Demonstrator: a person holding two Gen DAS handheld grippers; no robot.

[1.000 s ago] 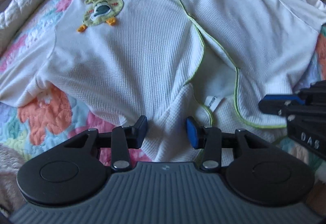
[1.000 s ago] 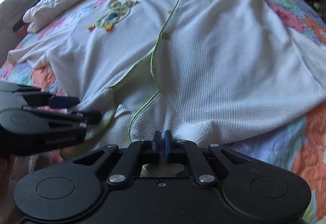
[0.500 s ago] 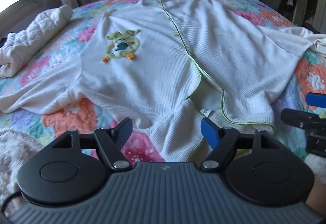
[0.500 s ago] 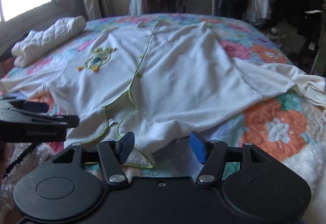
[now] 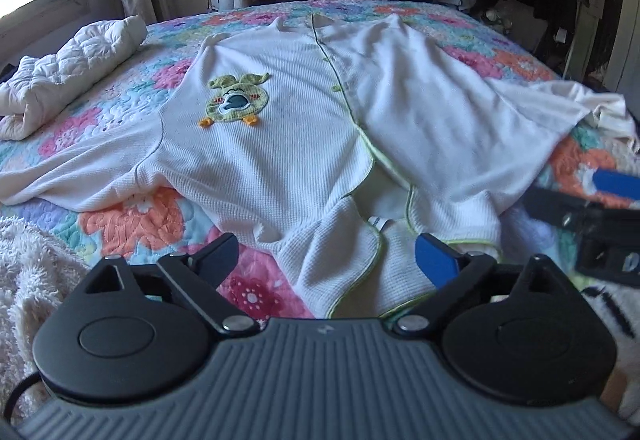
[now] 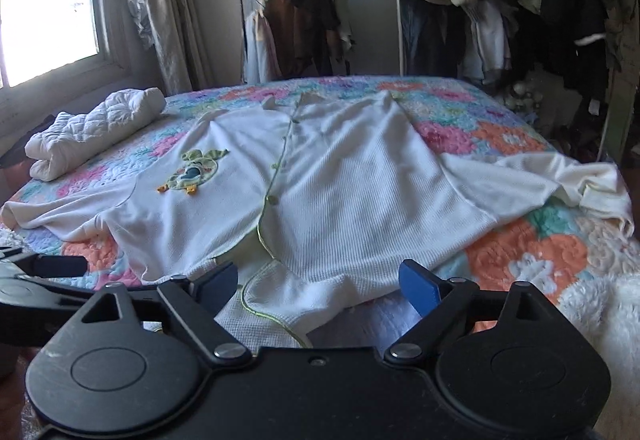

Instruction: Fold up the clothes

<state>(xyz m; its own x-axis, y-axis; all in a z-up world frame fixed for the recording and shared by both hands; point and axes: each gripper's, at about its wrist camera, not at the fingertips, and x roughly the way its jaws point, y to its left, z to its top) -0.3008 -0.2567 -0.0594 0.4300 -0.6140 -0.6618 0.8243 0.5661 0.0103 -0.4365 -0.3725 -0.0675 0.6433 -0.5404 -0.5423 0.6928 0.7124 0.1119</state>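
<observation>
A: Where does the folding stand?

B: At the start, I judge. The robe [image 5: 304, 143] lies spread face up on the quilt [image 5: 132, 224], buttoned placket running down the middle, duck patch [image 5: 236, 103] on one chest panel. No fold is made in it that I can see.

A: And the sleeves?

B: Both are out to the sides. One stretches toward the rolled white pad [image 5: 68, 75]; the other trails off toward the far edge of the bed, its cuff bunched up.

A: The grippers?

B: The left gripper [image 5: 326, 260] stands wide, having just been opening, and its pads press on nothing; the hem only shows in the gap between the fingers. The right gripper [image 6: 318, 286] is the same: jaws just spread apart, released, with the hem lying beyond them and not pinched.

A: So nothing is held.

B: Nothing. Both hover at the near edge of the bed, side by side, looking down the length of the robe.

A: What is done, then?

B: The laying out, more or less. The body is fairly flat, though the hem near the grippers is rumpled and its two green-trimmed front flaps part and curl there.

A: And left?

B: Everything else, I'd say: sleeves in, sides over, then the length doubled up.
</observation>
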